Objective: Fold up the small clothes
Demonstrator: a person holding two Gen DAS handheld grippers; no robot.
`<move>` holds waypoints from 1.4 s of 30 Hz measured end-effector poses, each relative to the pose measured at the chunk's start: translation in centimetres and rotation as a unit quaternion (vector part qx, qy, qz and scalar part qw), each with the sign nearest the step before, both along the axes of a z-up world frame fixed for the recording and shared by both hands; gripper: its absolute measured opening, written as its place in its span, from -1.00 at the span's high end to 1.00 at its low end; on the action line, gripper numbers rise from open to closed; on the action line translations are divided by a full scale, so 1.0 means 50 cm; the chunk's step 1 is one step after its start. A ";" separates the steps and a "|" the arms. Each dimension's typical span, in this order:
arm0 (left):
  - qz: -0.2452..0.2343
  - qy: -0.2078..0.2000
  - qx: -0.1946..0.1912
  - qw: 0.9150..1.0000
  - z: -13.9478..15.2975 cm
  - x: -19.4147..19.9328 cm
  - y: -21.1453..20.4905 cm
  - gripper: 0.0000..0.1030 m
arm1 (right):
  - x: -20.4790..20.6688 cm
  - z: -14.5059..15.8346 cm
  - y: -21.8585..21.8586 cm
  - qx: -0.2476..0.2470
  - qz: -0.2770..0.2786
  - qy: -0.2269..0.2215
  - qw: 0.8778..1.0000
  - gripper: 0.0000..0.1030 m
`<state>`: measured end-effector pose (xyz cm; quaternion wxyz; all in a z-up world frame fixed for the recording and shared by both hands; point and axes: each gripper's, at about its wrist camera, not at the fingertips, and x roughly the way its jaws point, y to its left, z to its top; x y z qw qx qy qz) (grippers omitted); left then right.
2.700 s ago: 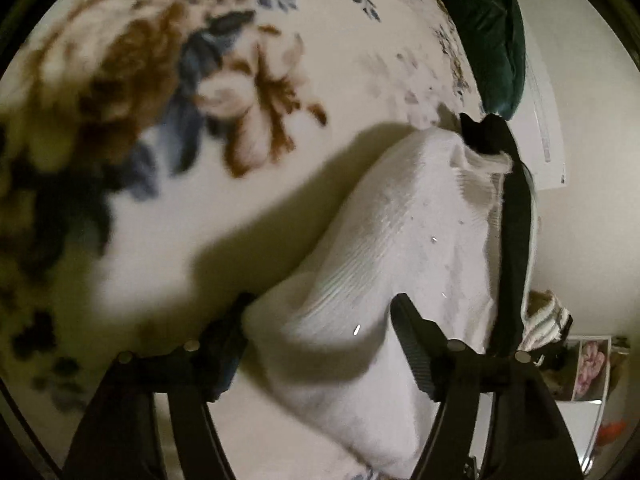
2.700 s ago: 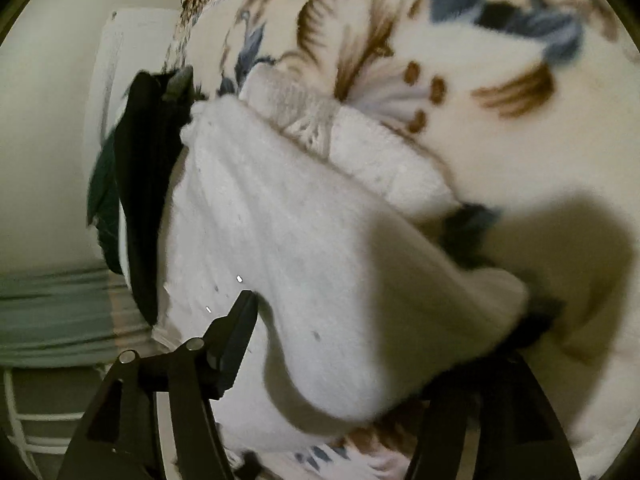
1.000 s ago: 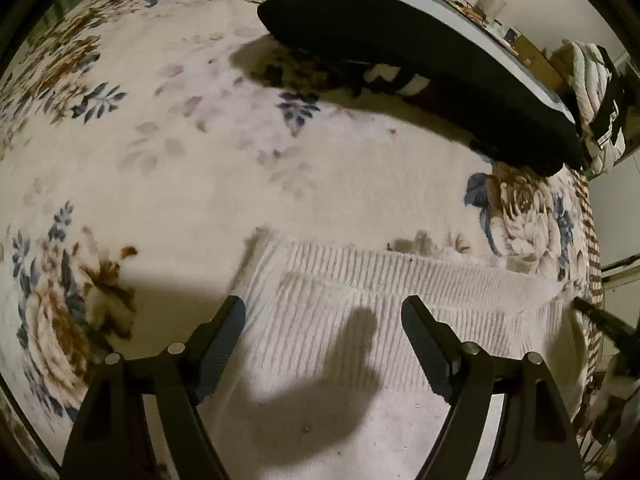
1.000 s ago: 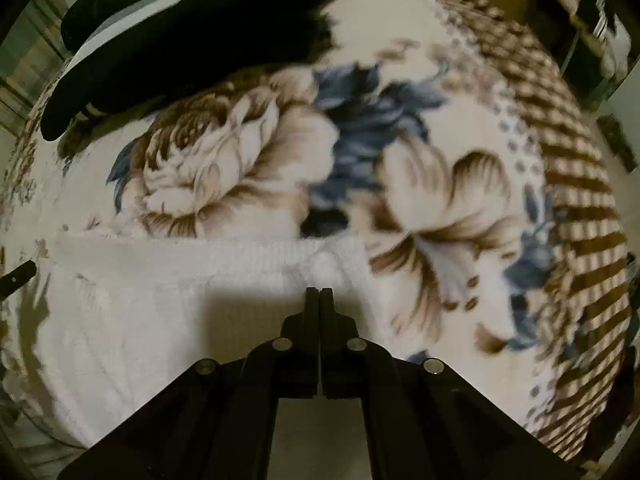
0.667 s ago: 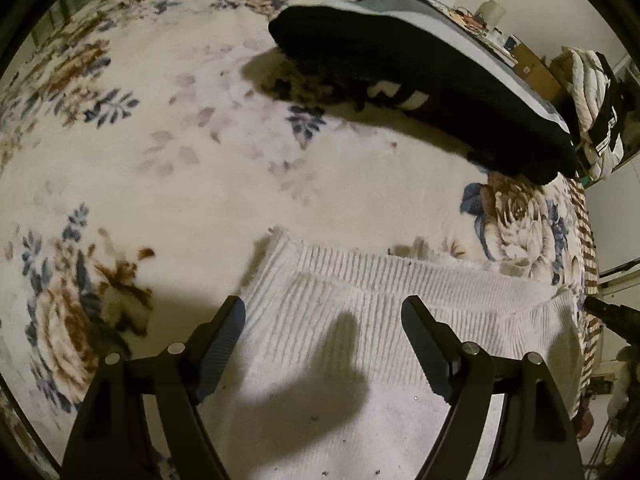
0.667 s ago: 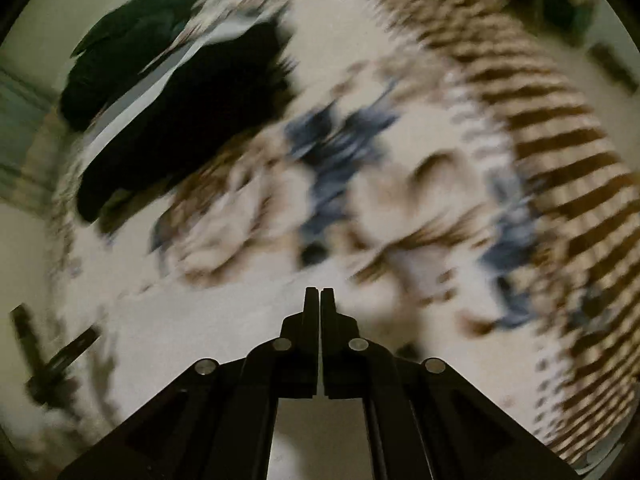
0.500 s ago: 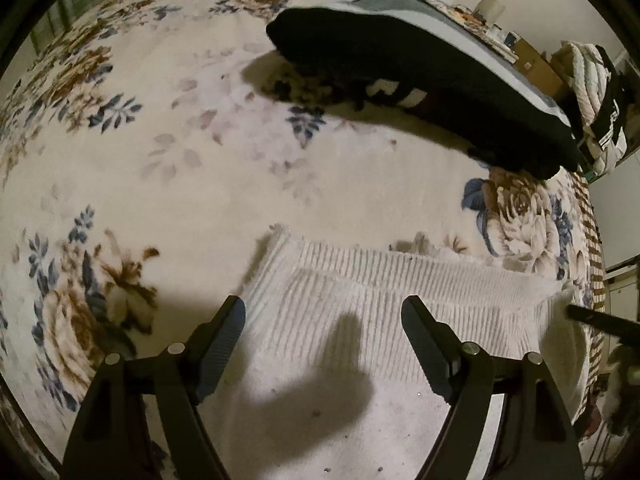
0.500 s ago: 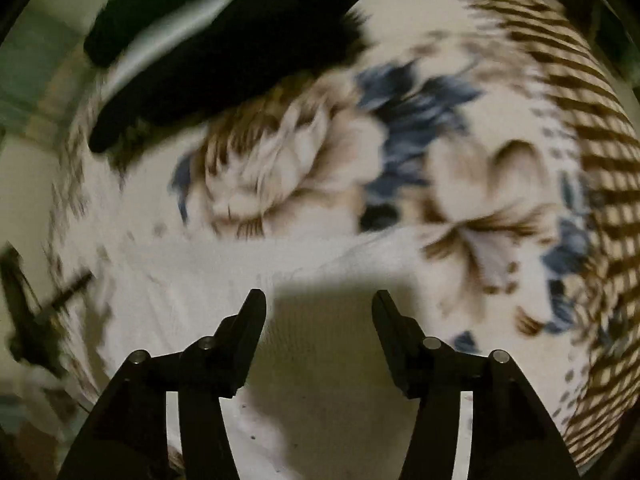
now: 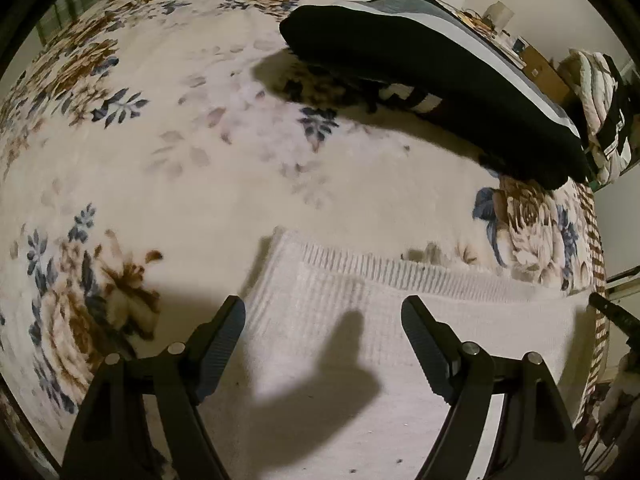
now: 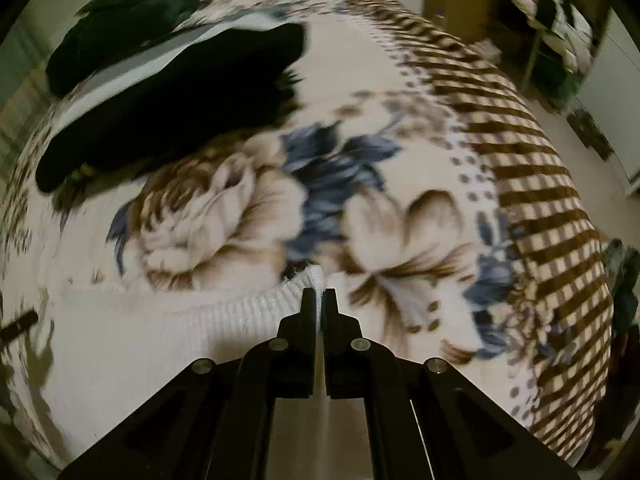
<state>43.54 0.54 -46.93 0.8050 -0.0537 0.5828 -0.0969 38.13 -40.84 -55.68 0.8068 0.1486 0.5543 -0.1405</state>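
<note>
Closing again after standing apart half a second ago, the right gripper (image 10: 319, 300) now pinches the ribbed corner of the white knit garment (image 9: 400, 340) lying low in the frame on the floral bed (image 9: 200, 160), while the left gripper (image 9: 322, 332) hovers apart above it, suggesting the next fold starts.

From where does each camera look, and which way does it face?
Left wrist: on the left gripper, open over the white garment, facing across the blanket.
Right wrist: on the right gripper, shut on the garment's corner, facing the blanket's checked edge.
Shared: garment, blanket, black garment.
</note>
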 end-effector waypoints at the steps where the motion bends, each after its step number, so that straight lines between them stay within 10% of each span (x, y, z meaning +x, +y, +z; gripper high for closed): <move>1: -0.002 0.000 0.001 1.000 -0.002 0.004 -0.002 -0.54 | 0.002 -0.003 -0.009 0.004 -0.008 0.003 1.000 0.94; 11: -0.052 0.019 0.032 0.998 -0.082 0.040 -0.043 -0.44 | 0.007 -0.069 -0.054 0.069 -0.031 0.051 0.996 0.93; 13: -0.062 0.006 0.033 0.998 -0.076 0.038 -0.046 0.80 | 0.006 -0.066 -0.053 0.066 -0.020 0.055 0.996 0.92; 19: -0.050 -0.023 0.012 0.998 -0.041 0.024 -0.025 0.87 | -0.015 -0.039 -0.085 0.125 -0.016 0.047 0.991 0.21; 24: -0.037 -0.023 0.003 0.999 -0.038 0.010 -0.016 0.87 | -0.041 -0.026 -0.131 0.136 -0.043 0.039 0.989 -0.01; 28: -0.033 -0.028 0.002 0.999 -0.032 0.010 -0.010 0.87 | -0.030 -0.084 -0.130 0.174 -0.036 0.072 0.982 -0.01; 31: -0.032 -0.028 0.005 0.999 -0.027 0.016 -0.005 0.87 | -0.028 -0.108 -0.119 0.186 -0.034 0.063 0.980 0.84; 42: -0.029 -0.012 0.006 0.999 -0.046 0.041 -0.001 0.87 | -0.073 -0.025 -0.204 0.103 -0.117 0.013 0.988 0.87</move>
